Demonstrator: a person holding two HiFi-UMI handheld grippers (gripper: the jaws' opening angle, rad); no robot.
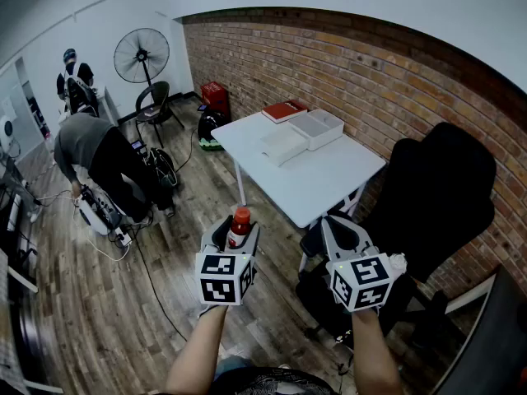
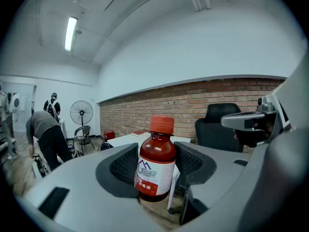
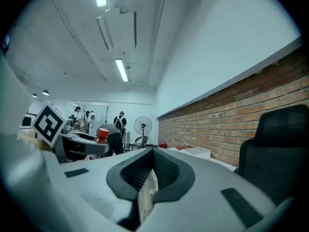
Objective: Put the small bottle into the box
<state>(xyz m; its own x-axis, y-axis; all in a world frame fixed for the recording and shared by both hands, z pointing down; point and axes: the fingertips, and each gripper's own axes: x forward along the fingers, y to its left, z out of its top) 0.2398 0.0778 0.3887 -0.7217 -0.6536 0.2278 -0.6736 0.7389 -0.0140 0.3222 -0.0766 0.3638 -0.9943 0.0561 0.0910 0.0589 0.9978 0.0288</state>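
The small bottle (image 2: 155,166) is clamped by its labelled body in the left tongs (image 1: 235,235), in the air, well apart from the box (image 1: 321,127) on the surface (image 1: 329,179). The right tongs (image 3: 151,173) are closed, empty. The bottle is probably glass: stiff, slippery, breakable, so the body grip is preferred.

small bottle (image 2: 157,161): dark brown, red cap, white label with red band | left gripper (image 2: 157,167), right gripper (image 3: 153,173): grey jaws, black ribbed pads, white cubes with black squares | counter (image 1: 329,179): white | box (image 1: 328,133): white | wall (image 1: 370,72): red-brown brick | floor (image 1: 99,303): grey-brown planks
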